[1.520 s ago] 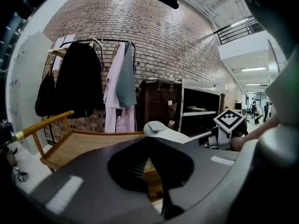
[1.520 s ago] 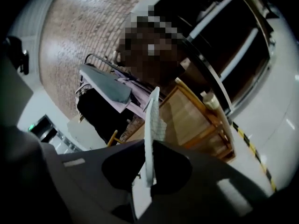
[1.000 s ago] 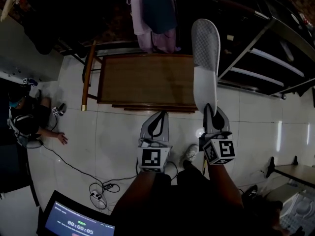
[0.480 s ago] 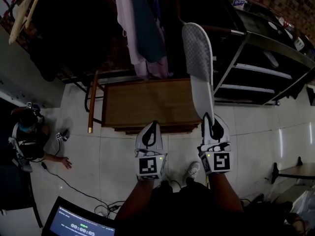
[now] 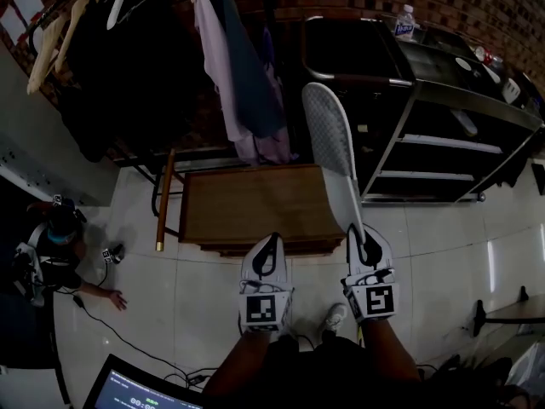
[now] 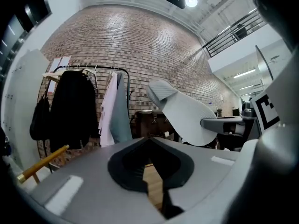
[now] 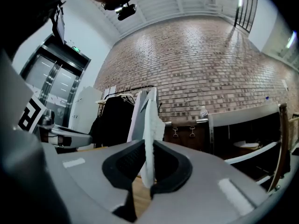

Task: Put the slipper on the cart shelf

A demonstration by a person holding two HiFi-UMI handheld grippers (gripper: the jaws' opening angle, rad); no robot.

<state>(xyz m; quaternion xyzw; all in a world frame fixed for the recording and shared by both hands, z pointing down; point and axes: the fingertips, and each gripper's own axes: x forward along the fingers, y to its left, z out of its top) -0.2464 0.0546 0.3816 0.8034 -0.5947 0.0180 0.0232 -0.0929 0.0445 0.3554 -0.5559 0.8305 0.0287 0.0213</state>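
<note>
Slipper [image 5: 330, 139] pinched in fingers of right gripper [image 5: 358, 230]; left gripper [image 5: 270, 240] fingers together, empty.

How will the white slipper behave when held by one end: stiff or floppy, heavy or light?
Probably fairly stiff: the slipper juts out nearly straight from the right gripper, with no visible sag. Likely light, since a pinch at one end alone holds it up. With so narrow a grip, it might pivot between the jaws if swung.

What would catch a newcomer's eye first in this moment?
A long white slipper with a dotted sole juts forward at centre, clamped by one end in the right gripper. The black metal cart stands beyond it at right; the left gripper, alongside, is shut and empty.
</note>
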